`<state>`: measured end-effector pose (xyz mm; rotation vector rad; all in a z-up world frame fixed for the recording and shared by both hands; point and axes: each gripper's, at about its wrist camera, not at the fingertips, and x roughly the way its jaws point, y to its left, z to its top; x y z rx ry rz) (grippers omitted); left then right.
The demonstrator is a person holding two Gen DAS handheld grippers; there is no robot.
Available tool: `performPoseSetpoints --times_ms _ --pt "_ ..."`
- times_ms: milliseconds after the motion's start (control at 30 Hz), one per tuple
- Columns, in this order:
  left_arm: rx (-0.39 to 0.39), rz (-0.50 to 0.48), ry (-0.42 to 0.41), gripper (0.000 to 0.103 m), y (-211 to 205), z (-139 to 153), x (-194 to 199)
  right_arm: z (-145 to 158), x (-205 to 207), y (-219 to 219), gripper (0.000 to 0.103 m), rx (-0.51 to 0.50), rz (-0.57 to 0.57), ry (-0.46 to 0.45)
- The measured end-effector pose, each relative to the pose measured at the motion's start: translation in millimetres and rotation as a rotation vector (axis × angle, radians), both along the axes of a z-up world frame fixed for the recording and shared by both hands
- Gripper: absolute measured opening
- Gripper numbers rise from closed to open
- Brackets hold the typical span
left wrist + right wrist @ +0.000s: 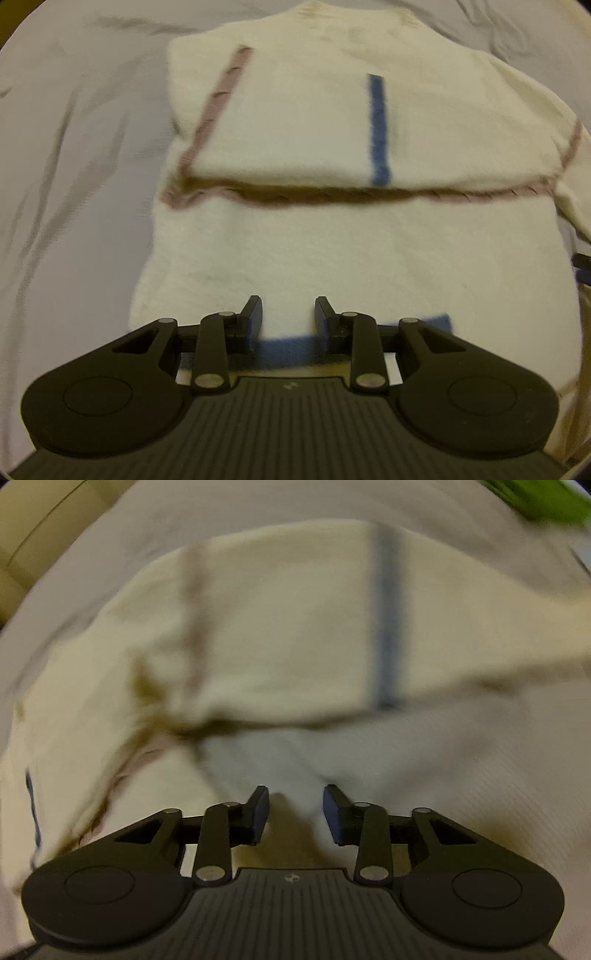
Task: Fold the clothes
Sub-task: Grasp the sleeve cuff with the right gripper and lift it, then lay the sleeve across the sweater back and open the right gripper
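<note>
Cream-coloured terry cloth [332, 251], with dusty pink edging and a blue stripe [378, 129], is lying partly folded on a pale lilac, wrinkled sheet [74, 147]. In the left wrist view its far half is lying doubled back over the near half, the folded edge running straight across the middle and casting a dark shadow beneath it. The pink trim is running along that edge and up the left side of the upper layer.

Left hand-held gripper [288, 317] is pointing steeply down over the near layer of the cloth, its two black jaws standing a little apart with nothing pinched between them; whether the tips are touching the fabric cannot be told.

Right hand-held gripper [295, 808] is showing in a blurred view, also aimed down at the cream cloth [295, 627], where the blue stripe [386, 627] is smeared by motion. Its jaws are parted, with a raised pucker of fabric sitting just ahead of the gap but not clamped. A green blur [535, 498] is showing at the top right corner.
</note>
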<state>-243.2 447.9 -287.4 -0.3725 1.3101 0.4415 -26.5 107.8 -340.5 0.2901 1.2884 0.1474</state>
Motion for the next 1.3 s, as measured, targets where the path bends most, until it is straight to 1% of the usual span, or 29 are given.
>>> performPoseSetpoints --times_ms 100,200,333,467,533,633,700,767,800,833,900,967,1033,1100,1200,1267,1300 --pt "0.000 -0.015 0.019 0.025 -19 0 3 6 -5 -52 0.032 0.031 -0.090 0.008" --pt "-0.007 -0.026 0.022 0.025 -38 3 11 14 -6 -111 0.035 0.059 -0.176 -0.018" --pt "-0.008 -0.057 0.002 0.026 -68 11 30 17 1 -180 0.038 0.167 -0.373 -0.069" --pt "0.000 -0.094 -0.023 0.026 -92 18 53 6 6 -235 0.039 0.274 -0.568 -0.093" --pt "0.006 -0.096 -0.030 0.026 -98 19 61 0 8 -255 0.040 0.314 -0.642 -0.103" --pt "0.016 -0.093 -0.034 0.028 -103 19 72 -10 13 -275 0.040 0.377 -0.715 -0.108" --pt "0.024 -0.077 -0.026 0.028 -100 17 74 -18 21 -281 0.039 0.398 -0.735 -0.094" --pt "0.028 -0.057 -0.019 0.028 -96 16 74 -23 30 -282 0.039 0.398 -0.740 -0.091" --pt "0.027 -0.047 -0.018 0.028 -92 16 73 -22 33 -281 0.030 0.396 -0.733 -0.099" --pt "0.027 -0.037 -0.021 0.028 -89 18 71 -21 36 -280 0.014 0.394 -0.727 -0.107" --pt "0.030 -0.022 -0.028 0.028 -83 22 64 -7 45 -267 0.011 0.337 -0.687 -0.136" --pt "0.033 -0.008 -0.034 0.028 -75 27 56 16 48 -254 0.010 0.272 -0.636 -0.194" --pt "0.031 0.012 -0.043 0.028 -66 32 45 49 50 -230 0.010 0.189 -0.531 -0.288" --pt "0.025 0.035 -0.052 0.028 -54 36 33 85 46 -195 0.009 0.107 -0.379 -0.392" --pt "0.016 0.065 -0.060 0.028 -36 40 13 142 23 -122 0.009 0.016 -0.080 -0.561" --pt "0.012 0.085 -0.066 0.028 -24 42 -2 170 -5 -69 0.009 0.020 0.123 -0.646" --pt "0.010 0.095 -0.068 0.028 -18 44 -9 180 -22 -43 0.009 0.046 0.222 -0.670"
